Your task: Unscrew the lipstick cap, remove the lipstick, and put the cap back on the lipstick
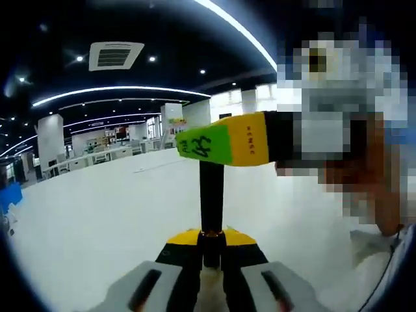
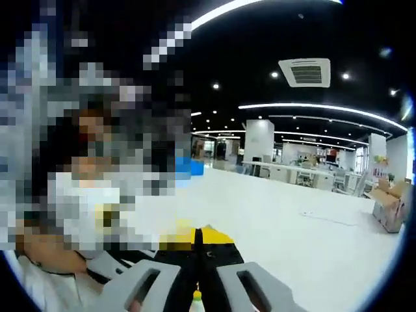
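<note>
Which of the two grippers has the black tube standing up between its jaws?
The left gripper: the black tube rises from its jaws. The green-and-yellow-tipped right gripper only meets its top.

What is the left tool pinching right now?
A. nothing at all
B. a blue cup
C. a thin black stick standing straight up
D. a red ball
C: in the left gripper view the left tool is closed on a thin black stick, probably the lipstick, that rises between its jaws, with the other tool's yellow and green tip at the stick's top.
</note>
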Motion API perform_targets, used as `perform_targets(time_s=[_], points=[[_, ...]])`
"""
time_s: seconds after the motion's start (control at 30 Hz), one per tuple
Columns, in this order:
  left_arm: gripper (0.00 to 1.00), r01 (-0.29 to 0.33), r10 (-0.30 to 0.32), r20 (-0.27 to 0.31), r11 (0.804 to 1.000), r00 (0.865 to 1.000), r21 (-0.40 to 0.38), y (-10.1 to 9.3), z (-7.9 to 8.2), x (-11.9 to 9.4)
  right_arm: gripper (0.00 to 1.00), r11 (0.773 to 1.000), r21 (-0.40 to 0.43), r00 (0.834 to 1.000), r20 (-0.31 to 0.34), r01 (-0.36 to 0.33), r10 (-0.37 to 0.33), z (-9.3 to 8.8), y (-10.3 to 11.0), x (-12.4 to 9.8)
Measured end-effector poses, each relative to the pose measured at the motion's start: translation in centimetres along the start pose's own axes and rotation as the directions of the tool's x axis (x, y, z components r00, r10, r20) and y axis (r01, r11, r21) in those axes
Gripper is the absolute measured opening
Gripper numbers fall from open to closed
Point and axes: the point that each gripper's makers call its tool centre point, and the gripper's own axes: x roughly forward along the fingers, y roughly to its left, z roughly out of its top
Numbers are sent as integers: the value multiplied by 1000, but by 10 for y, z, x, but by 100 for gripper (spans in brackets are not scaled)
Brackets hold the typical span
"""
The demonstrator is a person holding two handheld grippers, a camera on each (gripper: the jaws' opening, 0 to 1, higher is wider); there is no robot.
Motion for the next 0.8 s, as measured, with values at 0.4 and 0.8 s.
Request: perform_targets(time_s=[0.4,0.8], points=[[12,-1,1,-1,1000,1000,-25,0,-1,0,0,999,-33,1000,-5,-2,2,0,3,4],[12,49,-49,3,996,999,-67,-2,-1,1,14,995,45,989,126,-90,84,40,4,-18]])
